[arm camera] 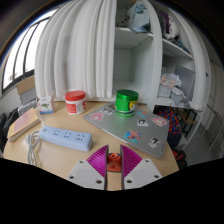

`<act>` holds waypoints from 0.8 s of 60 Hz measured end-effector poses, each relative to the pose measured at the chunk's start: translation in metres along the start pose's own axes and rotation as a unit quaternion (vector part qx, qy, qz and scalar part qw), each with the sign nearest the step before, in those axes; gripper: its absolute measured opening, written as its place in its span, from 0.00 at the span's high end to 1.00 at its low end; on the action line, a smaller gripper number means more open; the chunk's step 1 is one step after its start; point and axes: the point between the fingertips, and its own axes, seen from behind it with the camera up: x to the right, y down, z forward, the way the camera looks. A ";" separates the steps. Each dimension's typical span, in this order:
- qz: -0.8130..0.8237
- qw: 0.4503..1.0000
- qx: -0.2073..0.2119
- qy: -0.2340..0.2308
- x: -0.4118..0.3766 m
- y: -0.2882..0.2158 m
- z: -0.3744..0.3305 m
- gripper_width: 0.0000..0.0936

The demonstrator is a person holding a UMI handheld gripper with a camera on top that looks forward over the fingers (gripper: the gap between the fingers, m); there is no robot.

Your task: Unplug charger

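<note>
My gripper [113,148] is over the near part of a wooden table [70,118]. Its two magenta pads [97,160] stand close together and press on a small orange-red charger [112,162] between them. Only part of the charger shows. A white and blue power strip [65,138] lies on the table to the left of the fingers and apart from them, with a white cable [35,150] looping at its left end. I cannot tell whether anything is plugged into the strip.
A laptop [130,125] covered in stickers lies just ahead and to the right. Beyond it stand a red-lidded jar [76,101] and a green container [126,101]. White curtains and shelves [150,50] stand behind. A book [22,125] lies at the far left.
</note>
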 end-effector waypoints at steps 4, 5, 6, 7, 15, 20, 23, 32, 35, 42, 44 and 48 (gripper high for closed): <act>0.000 1.000 -0.006 -0.010 -0.005 0.005 0.005 0.77; 0.000 1.000 -0.008 -0.011 -0.006 0.006 0.005 0.77; 0.000 1.000 -0.008 -0.011 -0.006 0.006 0.006 0.76; -0.001 1.000 -0.009 -0.011 -0.006 0.007 0.007 0.75; -0.009 1.000 -0.007 0.001 0.001 0.008 0.007 0.62; -0.018 1.000 -0.011 -0.003 0.000 0.009 0.001 0.49; -0.024 1.000 -0.013 -0.012 -0.001 0.009 -0.008 0.36; -0.025 0.999 -0.004 -0.025 0.004 0.012 -0.044 0.10; -0.023 0.999 0.000 -0.027 0.008 0.015 -0.060 0.10; 0.006 0.999 0.015 -0.047 0.020 0.026 -0.099 0.09; 0.014 0.998 0.025 -0.053 0.025 0.027 -0.110 0.09; 0.035 0.997 0.041 -0.057 0.038 0.030 -0.130 0.09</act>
